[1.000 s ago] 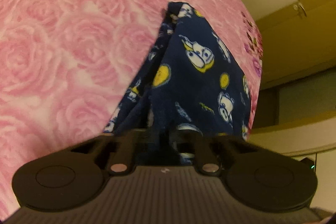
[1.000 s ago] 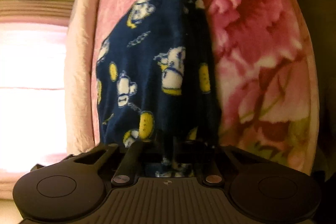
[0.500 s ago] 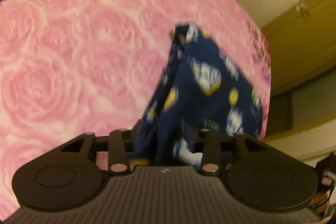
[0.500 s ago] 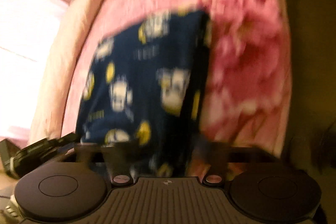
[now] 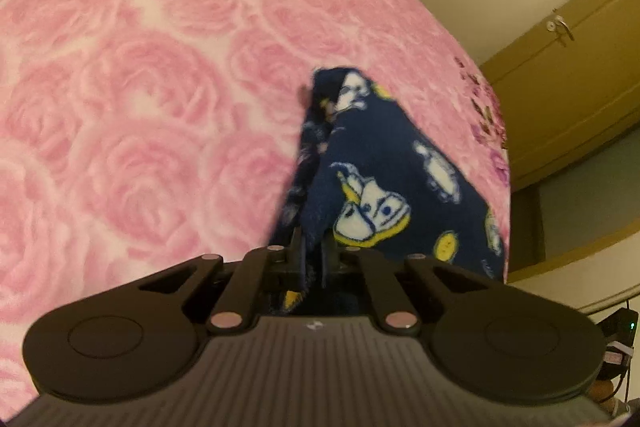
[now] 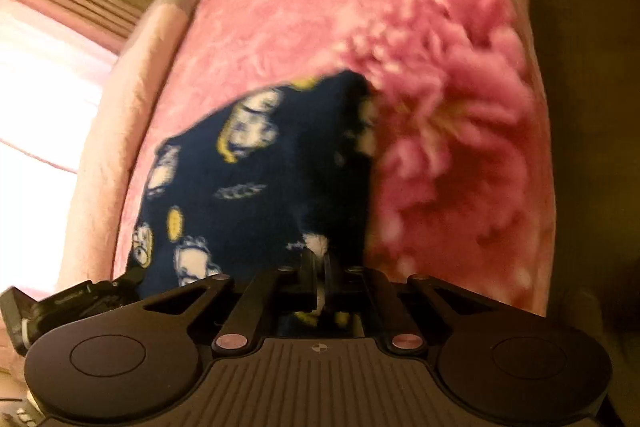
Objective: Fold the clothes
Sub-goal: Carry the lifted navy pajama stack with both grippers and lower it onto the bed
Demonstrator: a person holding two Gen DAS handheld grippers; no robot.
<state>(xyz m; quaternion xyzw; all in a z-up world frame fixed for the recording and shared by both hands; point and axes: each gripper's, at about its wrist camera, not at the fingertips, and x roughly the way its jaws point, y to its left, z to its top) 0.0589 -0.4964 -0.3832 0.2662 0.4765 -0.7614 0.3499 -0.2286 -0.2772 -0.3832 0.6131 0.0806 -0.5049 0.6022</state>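
You are pinching the garment (image 5: 384,163) in both claws, left claw (image 5: 311,259) and right claw (image 6: 318,279), lifting it off the bed (image 5: 140,75) so it hangs straight for folding.

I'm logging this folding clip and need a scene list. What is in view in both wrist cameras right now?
garment: one, navy with white and yellow cartoon print, hanging over the bed, pinched at both ends
blanket: one, pink rose print, covering the bed
cupboard: one, mustard yellow, right of the bed
curtain: one, pink, bright, left
left gripper: one, black, shut on garment
right gripper: one, black, shut on garment
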